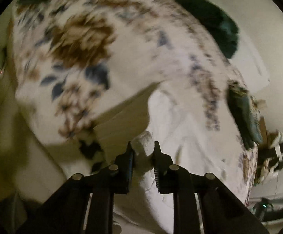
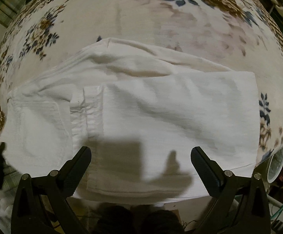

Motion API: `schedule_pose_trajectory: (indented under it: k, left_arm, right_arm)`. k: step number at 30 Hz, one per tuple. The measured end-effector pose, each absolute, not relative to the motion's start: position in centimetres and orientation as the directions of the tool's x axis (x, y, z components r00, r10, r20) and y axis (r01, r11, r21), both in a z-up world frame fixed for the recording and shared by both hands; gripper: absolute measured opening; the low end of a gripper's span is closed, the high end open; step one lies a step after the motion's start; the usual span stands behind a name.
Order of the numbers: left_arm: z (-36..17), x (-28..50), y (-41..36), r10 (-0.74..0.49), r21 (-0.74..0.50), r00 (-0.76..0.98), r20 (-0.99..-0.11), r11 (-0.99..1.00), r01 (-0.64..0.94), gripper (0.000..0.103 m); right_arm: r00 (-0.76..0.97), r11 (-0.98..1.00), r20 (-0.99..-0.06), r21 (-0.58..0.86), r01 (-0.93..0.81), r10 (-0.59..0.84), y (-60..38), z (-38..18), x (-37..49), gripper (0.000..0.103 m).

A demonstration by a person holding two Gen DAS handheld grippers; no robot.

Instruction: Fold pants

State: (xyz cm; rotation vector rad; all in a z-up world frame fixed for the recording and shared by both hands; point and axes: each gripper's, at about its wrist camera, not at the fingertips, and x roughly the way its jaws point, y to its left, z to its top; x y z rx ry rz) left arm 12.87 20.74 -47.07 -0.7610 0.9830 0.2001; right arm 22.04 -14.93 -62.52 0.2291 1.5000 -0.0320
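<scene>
L gripper [image 1: 143,152] pinches white pants [image 2: 160,107] fold at 12 o'clock; R gripper [image 2: 141,157] fingers spread wide above pants, touching nothing.

Floral blanket [image 2: 141,15] bare beyond pants [image 2: 160,107]; white bowl [image 2: 276,165] crowds right edge

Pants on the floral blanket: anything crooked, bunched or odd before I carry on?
Nothing damaged. The white pants lie folded on the floral blanket, but the far edge is rumpled and slanted. The left tool pinches a bunched wad of white cloth; the right tool hangs open above.
</scene>
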Motion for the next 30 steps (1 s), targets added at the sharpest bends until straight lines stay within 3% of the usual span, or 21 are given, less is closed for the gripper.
schedule_pose_trajectory:
  k: [4,11,15,18,20,23,30]
  left_arm:
    - [-45.7,14.1,20.0,-0.17,-0.463,0.57,-0.804,0.781,-0.42,0.013]
    - [-53.4,15.5,23.1,-0.125,-0.359,0.426,-0.896,0.769,-0.529,0.011]
    - [-53.0,15.1,22.7,-0.118,-0.345,0.437,-0.892,0.803,-0.486,0.011]
    - [-51.5,14.1,23.3,-0.17,-0.416,0.463,-0.87,0.759,-0.502,0.016]
    - [-50.7,12.8,23.8,-0.169,-0.443,0.49,-0.855,0.729,-0.522,0.036]
    - [-50.5,11.0,24.6,-0.168,-0.485,0.529,-0.832,0.684,-0.545,0.054]
    - [-55.4,12.3,24.7,-0.253,-0.541,0.503,-0.826,0.606,-0.583,0.054]
  right_arm:
    - [0.05,0.973,-0.99,0.139,0.186,0.132,-15.2,-63.3,21.7,0.103]
    - [0.067,0.964,-0.986,0.163,0.208,0.152,-15.8,-62.8,20.6,0.103]
    - [0.078,0.965,-0.984,0.171,0.199,0.159,-16.0,-62.1,20.3,0.103]
    - [0.076,0.96,-0.983,0.182,0.212,0.17,-16.4,-61.8,20.0,0.103]
    - [0.075,0.955,-0.981,0.192,0.226,0.179,-16.4,-61.9,20.3,0.103]
    - [0.072,0.949,-0.98,0.199,0.246,0.187,-17.1,-61.9,20.3,0.103]
    - [0.072,0.951,-0.98,0.196,0.241,0.184,-16.7,-61.9,20.4,0.103]
